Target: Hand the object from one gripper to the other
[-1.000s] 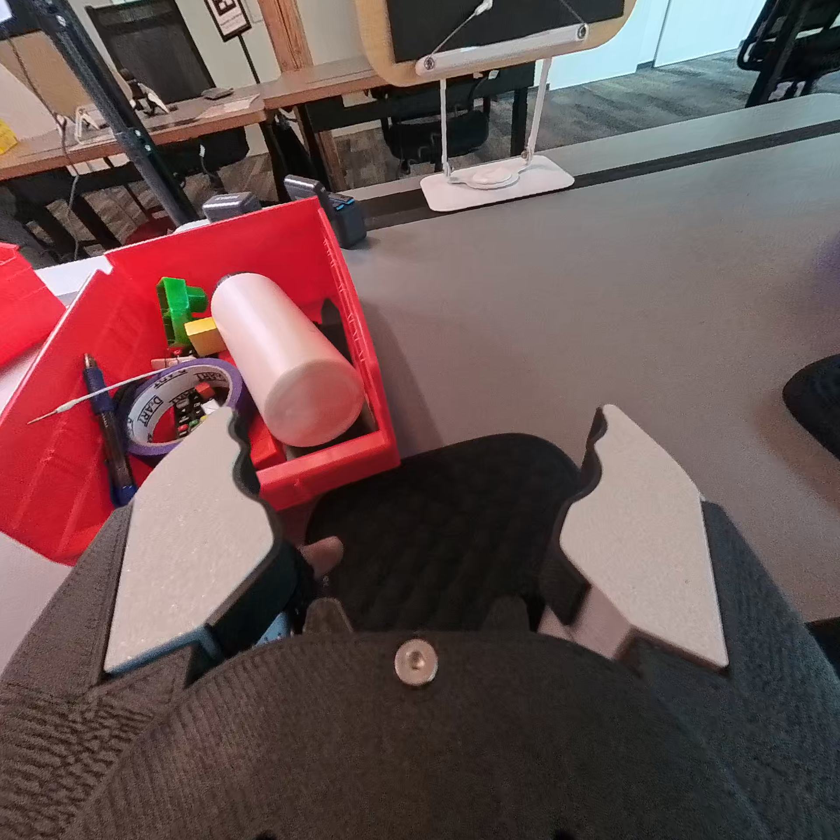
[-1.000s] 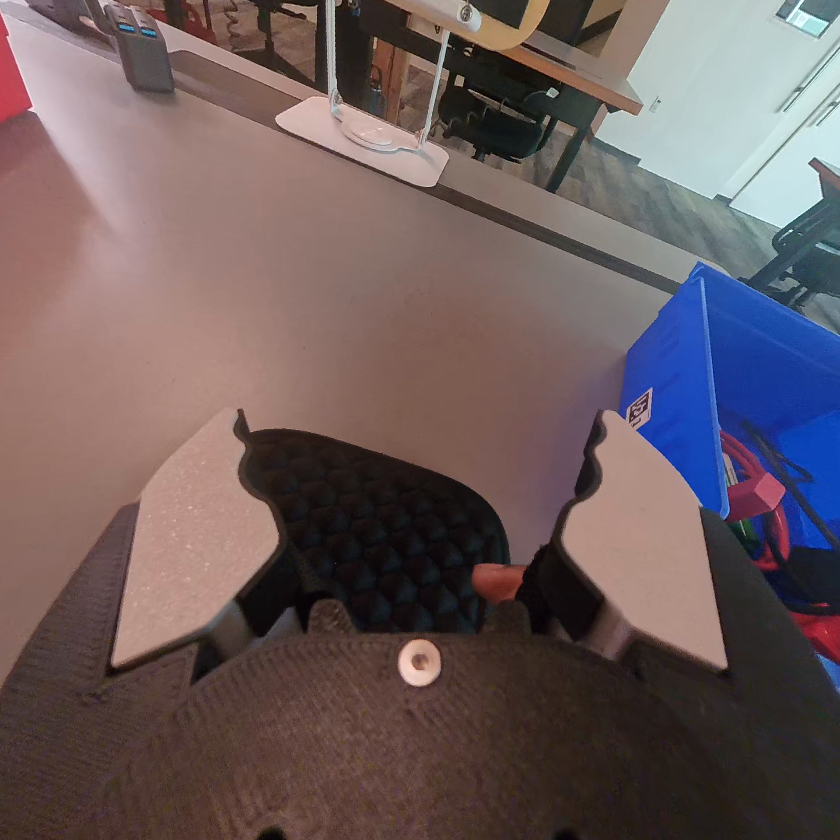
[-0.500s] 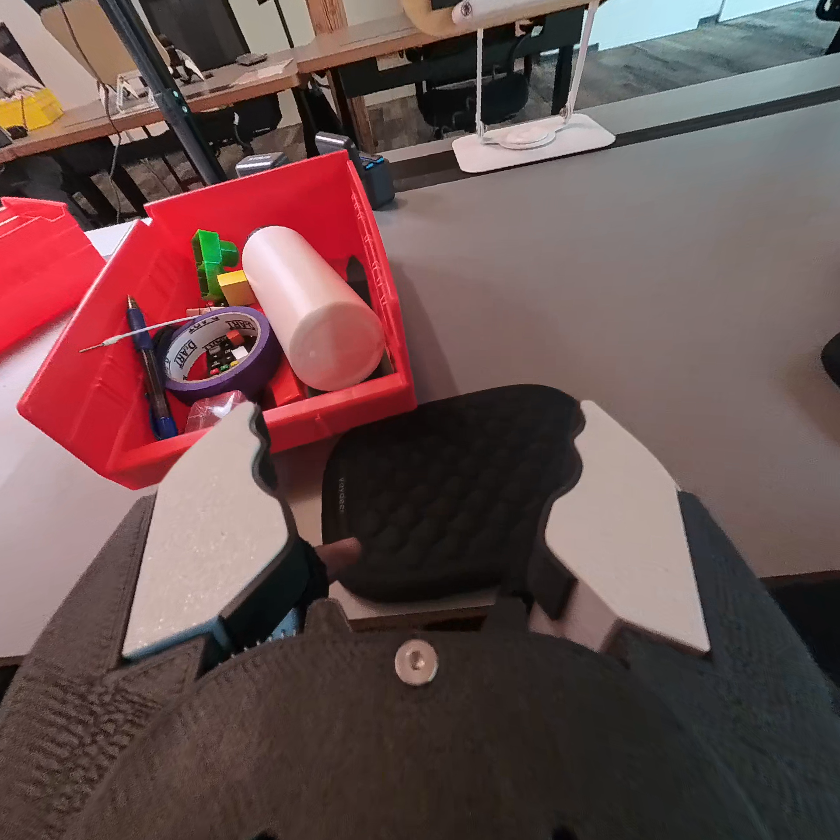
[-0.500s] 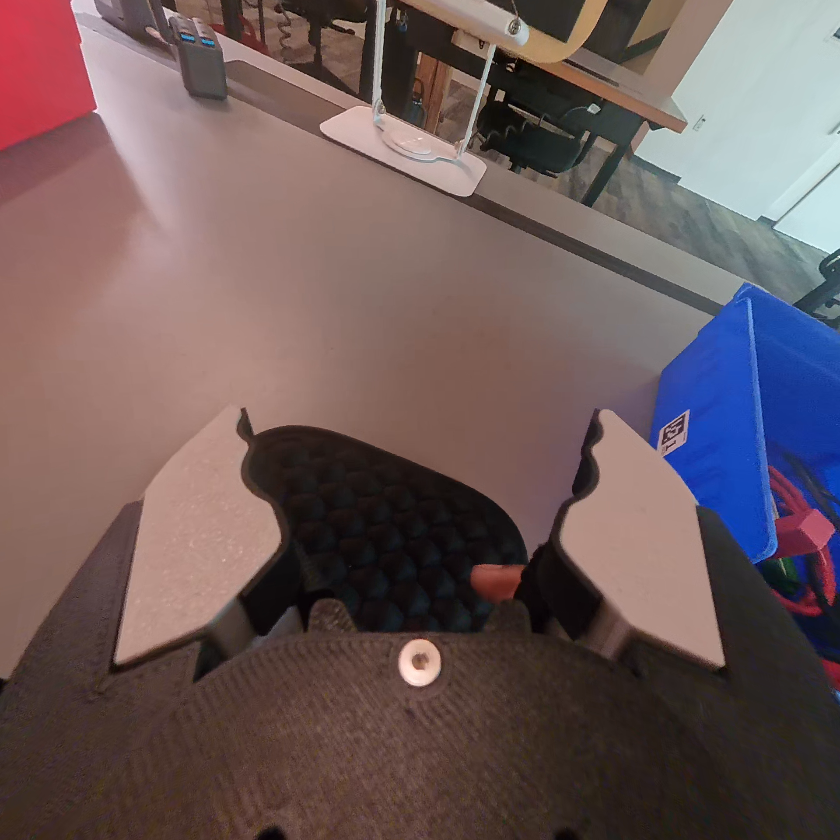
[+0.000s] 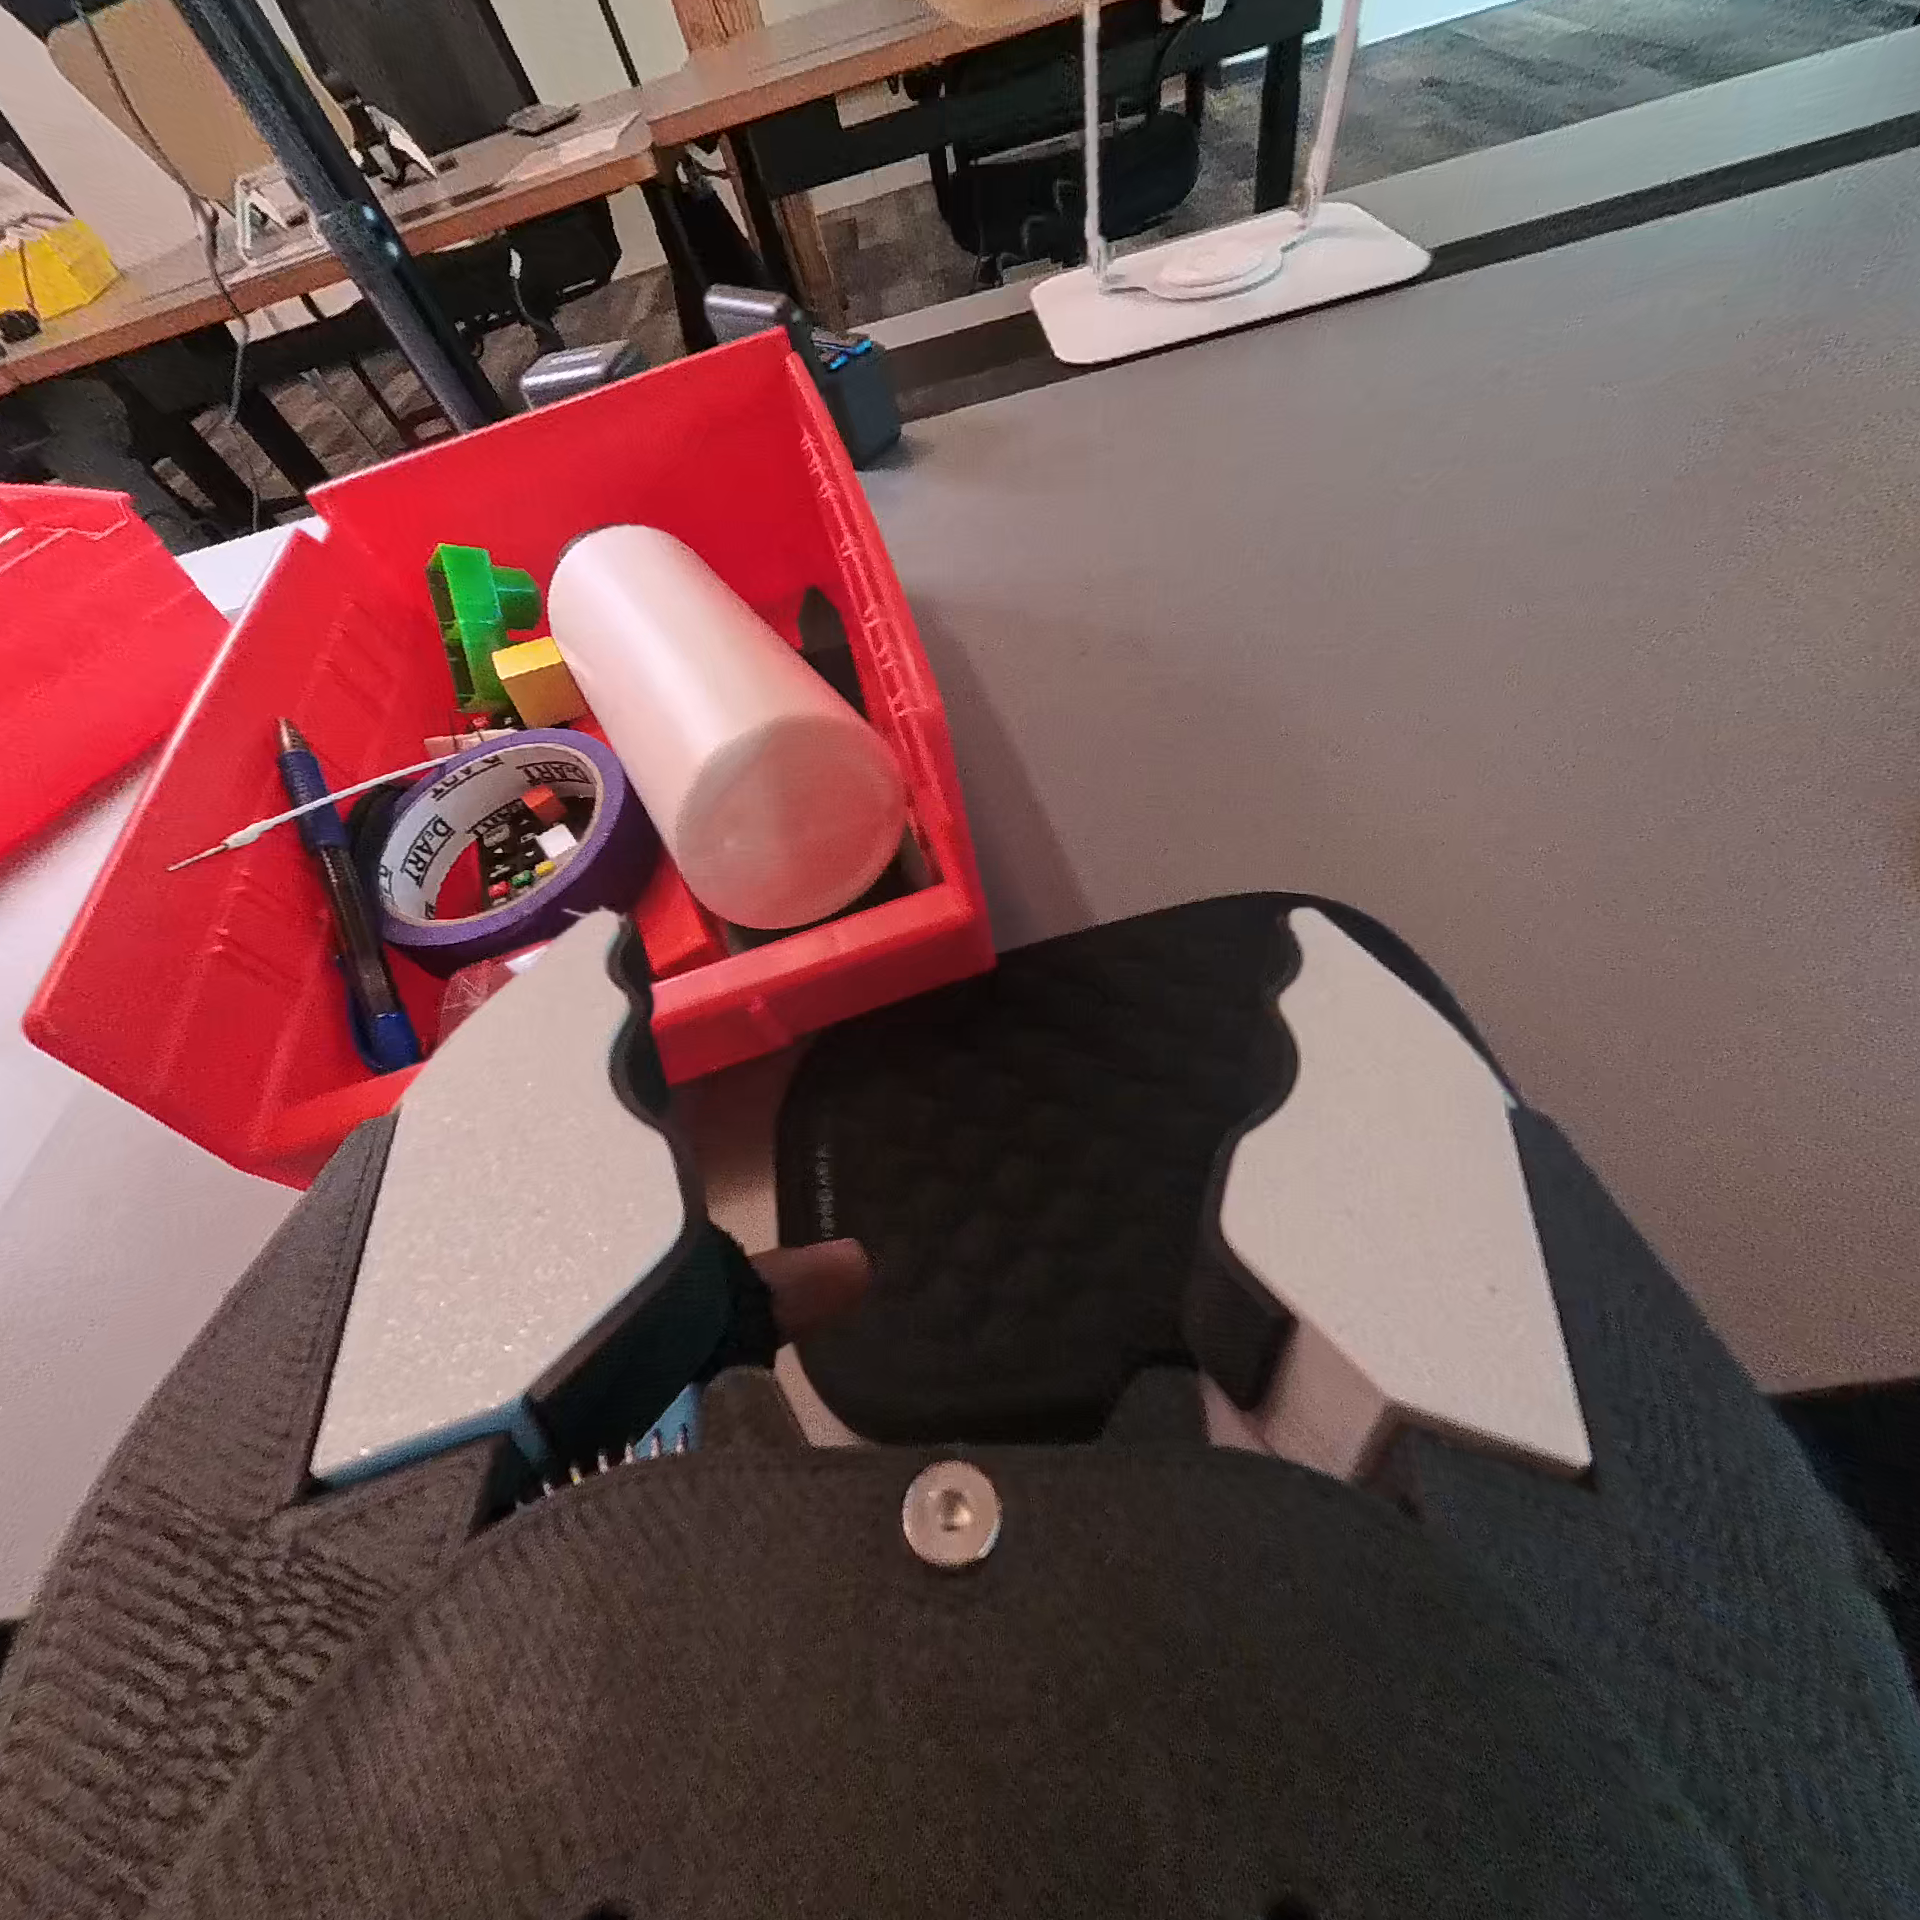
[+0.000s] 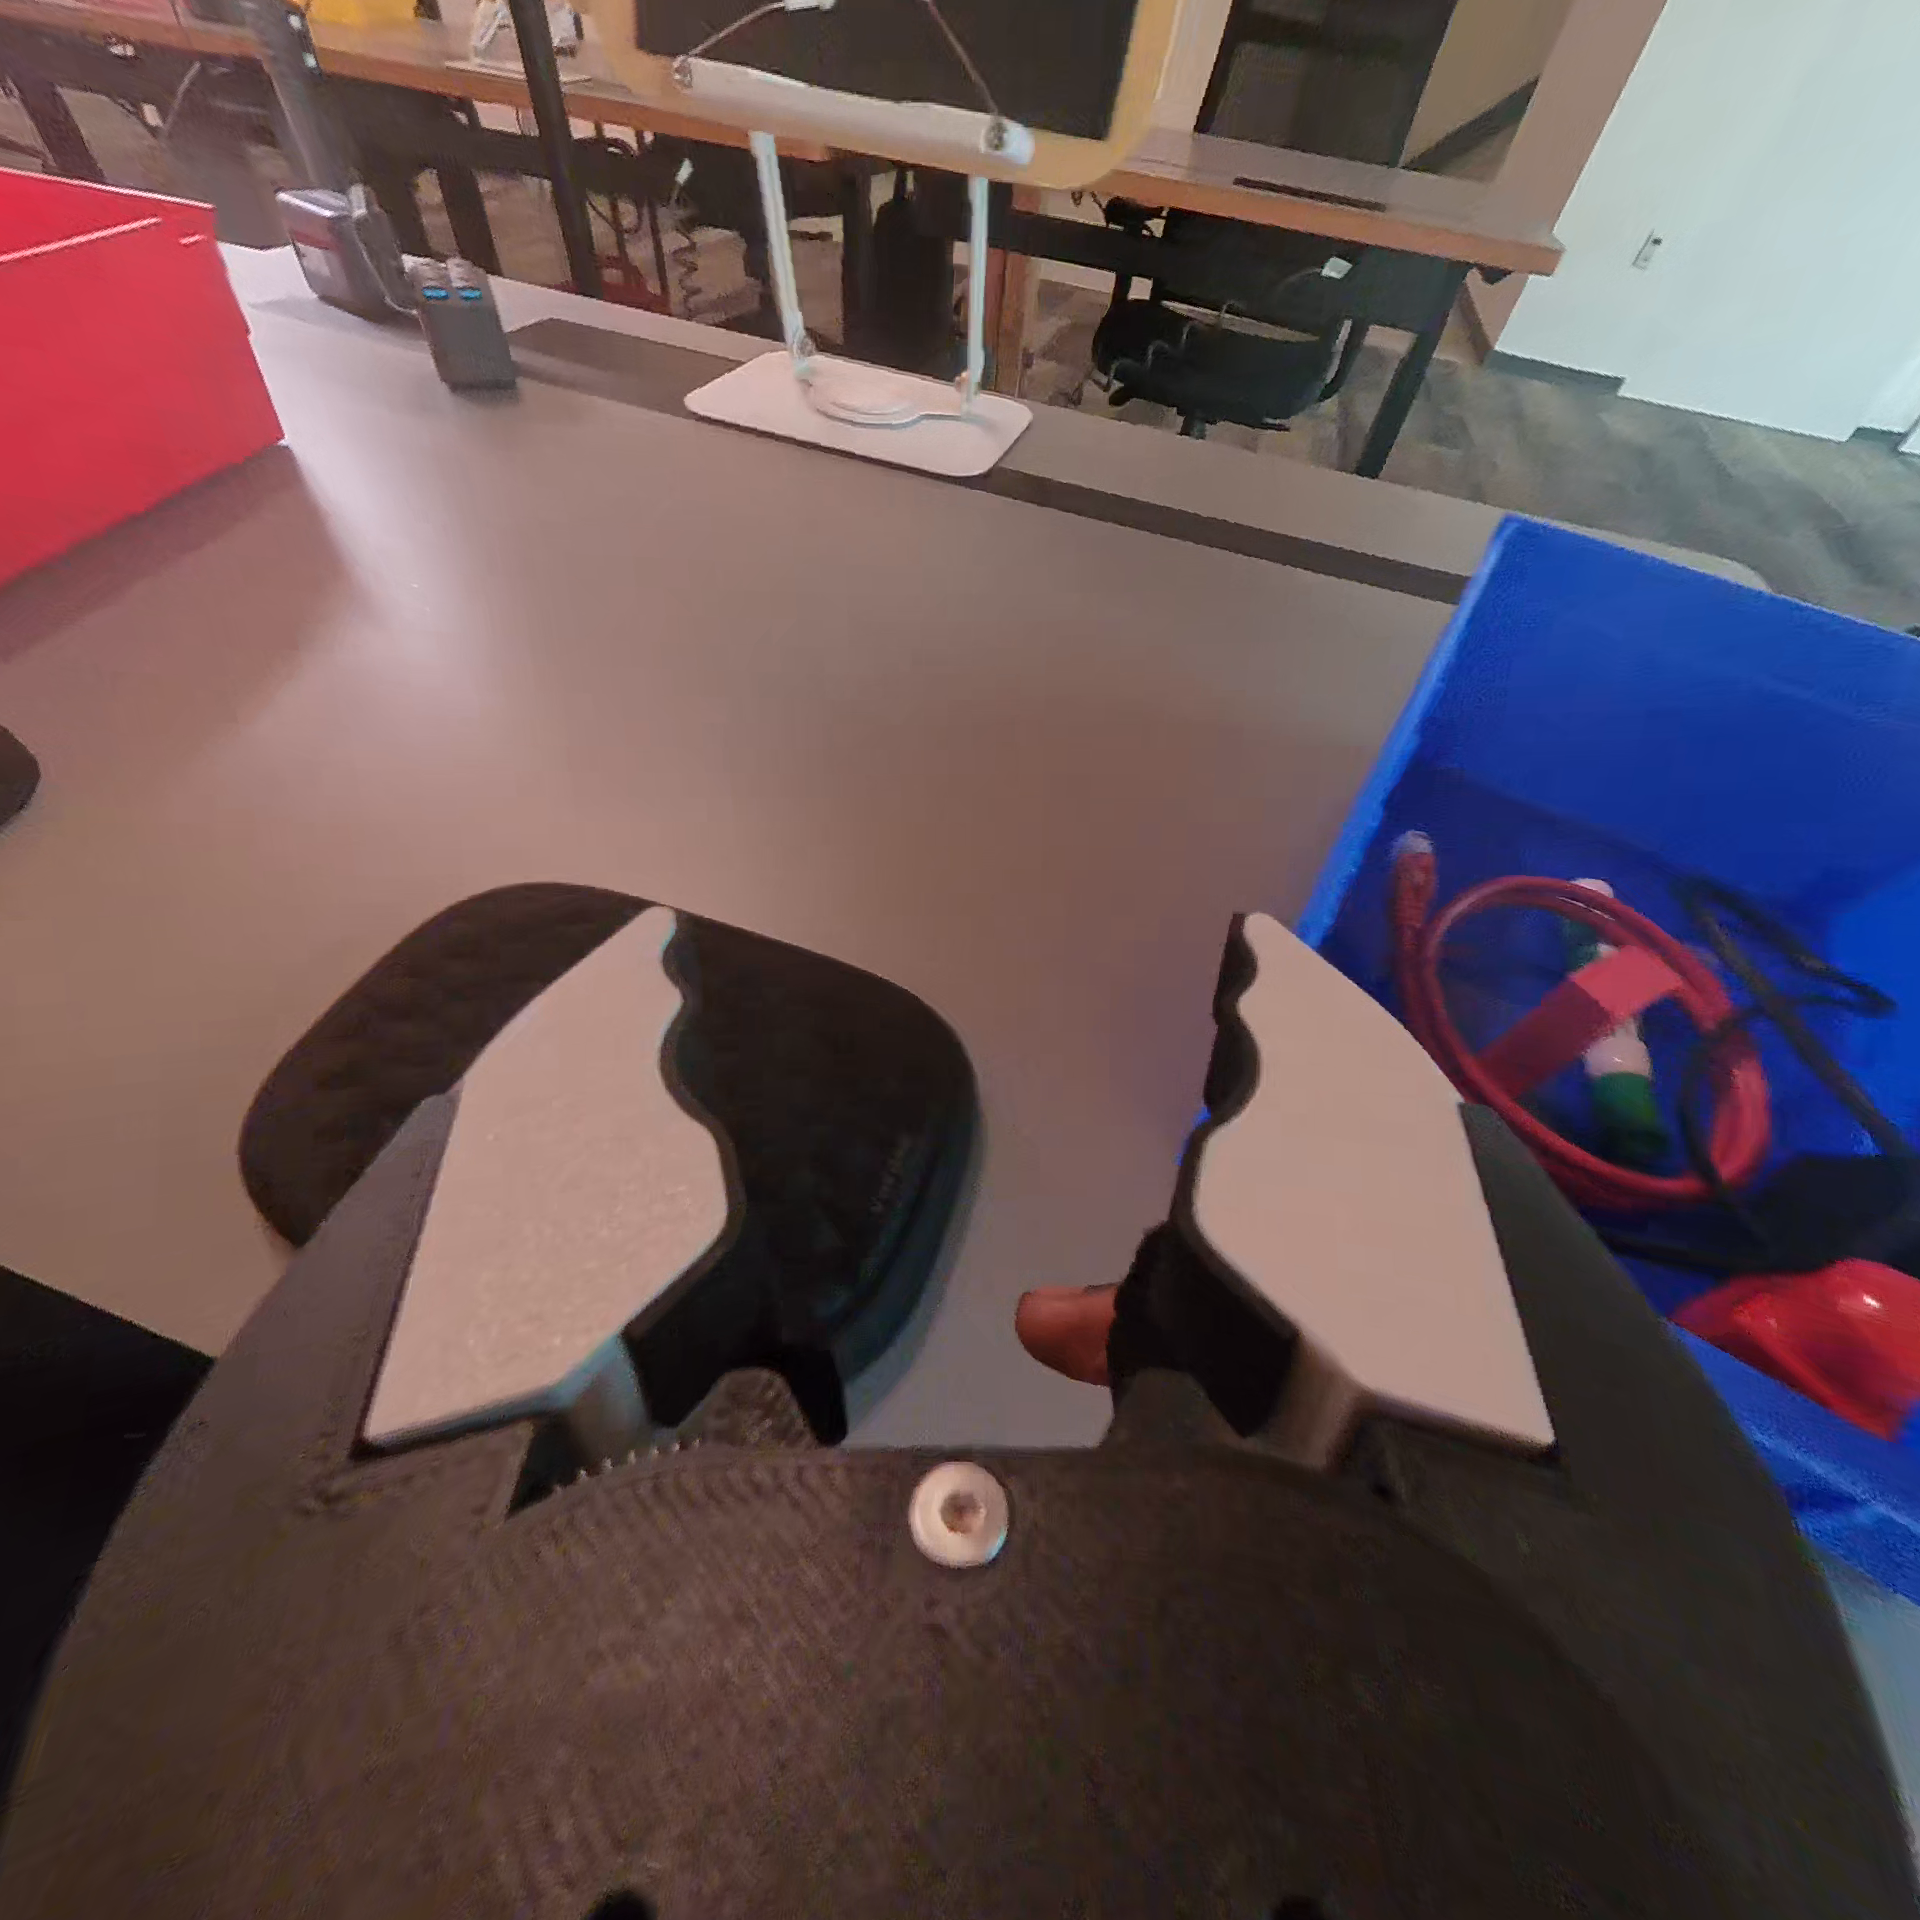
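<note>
My left gripper [image 5: 956,925] is open and empty, above a black pad [image 5: 1018,1143] at the table's near edge. Just ahead and to its left stands a red bin [image 5: 623,468] that holds a pale pink cylinder bottle [image 5: 727,727], a purple tape roll [image 5: 509,842], a green block [image 5: 473,613], a yellow block [image 5: 535,681] and a blue pen [image 5: 343,894]. My right gripper [image 6: 956,920] is open and empty, above another black pad [image 6: 831,1091]. A blue bin [image 6: 1621,707] sits to its right, with a red cable [image 6: 1455,1039] inside.
The grey table [image 5: 1455,623] stretches between the bins. A white stand base [image 6: 862,410] and a small dark box [image 6: 462,322] sit at the far edge. A second red bin [image 5: 73,644] lies at the far left. Desks and chairs stand beyond the table.
Both grippers stayed open and empty. The left one pulled back, then eased towards the red bin. The right one rose and swung, so the blue bin's inside and its whole pad show.
</note>
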### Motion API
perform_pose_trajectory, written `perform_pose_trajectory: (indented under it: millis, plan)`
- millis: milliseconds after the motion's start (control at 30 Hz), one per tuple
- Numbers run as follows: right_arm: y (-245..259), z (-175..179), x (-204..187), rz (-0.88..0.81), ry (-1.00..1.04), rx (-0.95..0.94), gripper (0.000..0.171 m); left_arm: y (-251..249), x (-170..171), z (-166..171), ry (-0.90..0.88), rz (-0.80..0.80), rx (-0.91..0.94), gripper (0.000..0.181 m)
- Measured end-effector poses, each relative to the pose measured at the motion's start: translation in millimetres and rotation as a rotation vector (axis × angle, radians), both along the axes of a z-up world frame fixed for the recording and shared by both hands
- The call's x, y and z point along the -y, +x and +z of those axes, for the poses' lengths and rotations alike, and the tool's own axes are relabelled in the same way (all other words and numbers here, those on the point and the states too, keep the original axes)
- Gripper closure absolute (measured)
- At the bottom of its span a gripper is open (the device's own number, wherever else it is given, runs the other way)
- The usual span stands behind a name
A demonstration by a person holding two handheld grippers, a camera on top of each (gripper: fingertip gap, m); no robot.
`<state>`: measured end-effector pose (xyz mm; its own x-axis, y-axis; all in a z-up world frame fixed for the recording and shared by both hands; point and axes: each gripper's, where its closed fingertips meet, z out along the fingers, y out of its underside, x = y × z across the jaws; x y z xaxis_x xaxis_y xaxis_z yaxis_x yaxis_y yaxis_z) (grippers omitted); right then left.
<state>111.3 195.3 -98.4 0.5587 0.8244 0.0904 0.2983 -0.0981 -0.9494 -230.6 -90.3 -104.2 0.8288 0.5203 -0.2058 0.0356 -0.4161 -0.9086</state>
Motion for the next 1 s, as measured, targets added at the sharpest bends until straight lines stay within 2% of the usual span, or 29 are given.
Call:
perform_pose_trajectory:
  millis: [100, 267, 500, 733, 900, 1000]
  plan:
    - [15, -2, -6, -0.008, -0.004, -0.019, 0.078, -21, 3, 1, 0.012, -0.005, 0.018, 0.082]
    - [24, -9, -7, -0.026, -0.025, -0.029, 0.080, -58, -1, -8, -0.019, -0.017, 0.144, 0.088]
    - [35, -9, -7, -0.075, -0.005, -0.015, 0.081, -106, 10, -25, -0.291, -0.047, 0.152, 0.110]
    - [35, -15, -1, -0.079, -0.013, 0.016, 0.082, -149, 15, -56, -0.601, -0.135, 0.259, 0.131]
    - [33, -14, 2, -0.077, -0.010, 0.018, 0.082, -160, 16, -74, -0.725, -0.178, 0.313, 0.153]
    - [34, -16, 2, -0.080, -0.015, 0.028, 0.082, -160, 15, -74, -0.736, -0.213, 0.292, 0.155]
